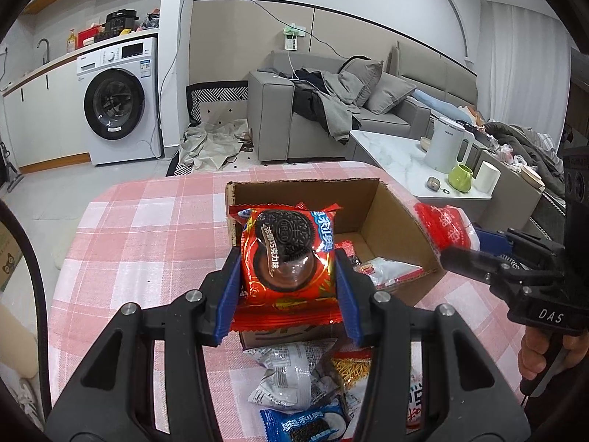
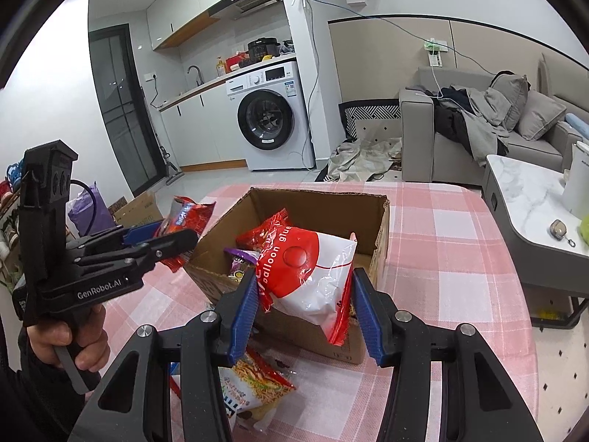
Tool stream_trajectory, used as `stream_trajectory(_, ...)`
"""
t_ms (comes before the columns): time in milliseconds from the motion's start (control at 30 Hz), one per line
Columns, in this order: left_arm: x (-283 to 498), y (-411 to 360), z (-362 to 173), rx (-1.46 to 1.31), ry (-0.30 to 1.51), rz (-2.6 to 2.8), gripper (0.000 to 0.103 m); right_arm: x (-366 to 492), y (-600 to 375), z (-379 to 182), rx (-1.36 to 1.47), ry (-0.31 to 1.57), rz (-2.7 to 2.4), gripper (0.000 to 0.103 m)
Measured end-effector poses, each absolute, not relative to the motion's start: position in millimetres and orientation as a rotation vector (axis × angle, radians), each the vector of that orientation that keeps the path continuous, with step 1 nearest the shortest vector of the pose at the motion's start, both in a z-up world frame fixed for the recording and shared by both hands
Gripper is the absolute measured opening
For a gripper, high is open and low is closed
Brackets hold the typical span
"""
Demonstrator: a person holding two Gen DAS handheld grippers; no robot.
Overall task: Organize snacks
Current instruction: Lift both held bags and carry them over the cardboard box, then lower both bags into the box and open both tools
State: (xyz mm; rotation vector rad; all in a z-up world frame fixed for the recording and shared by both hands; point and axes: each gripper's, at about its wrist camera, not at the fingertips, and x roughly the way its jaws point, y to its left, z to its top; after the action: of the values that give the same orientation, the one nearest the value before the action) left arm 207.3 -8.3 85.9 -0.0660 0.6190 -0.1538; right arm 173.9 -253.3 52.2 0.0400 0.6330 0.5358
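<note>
My left gripper is shut on a red Oreo packet, held just in front of the open cardboard box. In the right wrist view the left gripper shows at the left with that red packet. My right gripper is shut on a red and white bag, above the box's near wall. From the left wrist, the right gripper and its bag hang at the box's right side. A purple packet and a white packet lie inside the box.
Loose snacks lie on the pink checked tablecloth in front of the box: a white packet, a blue Oreo packet, a noodle snack. A marble coffee table with a kettle stands at the right.
</note>
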Motion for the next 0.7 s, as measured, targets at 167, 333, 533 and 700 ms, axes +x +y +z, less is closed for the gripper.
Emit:
stream_trajectory(167, 220, -15, 80, -0.052, 0.626, -0.156, 0.044, 185, -251, 49, 0.052, 0.638, 0.539, 0.051)
stream_trajectory(333, 232, -19, 75, -0.040, 0.630, -0.161, 0.044, 191, -245, 46, 0.045, 0.650, 0.541, 0.051)
stream_trajectory(533, 245, -26, 67, -0.032, 0.647, -0.169, 0.044, 197, -239, 45, 0.047, 0.658, 0.547, 0.051)
stream_trajectory(700, 256, -30, 61, -0.017, 0.653, -0.171, 0.044, 207, -234, 44, 0.044, 0.668, 0.543, 0.051)
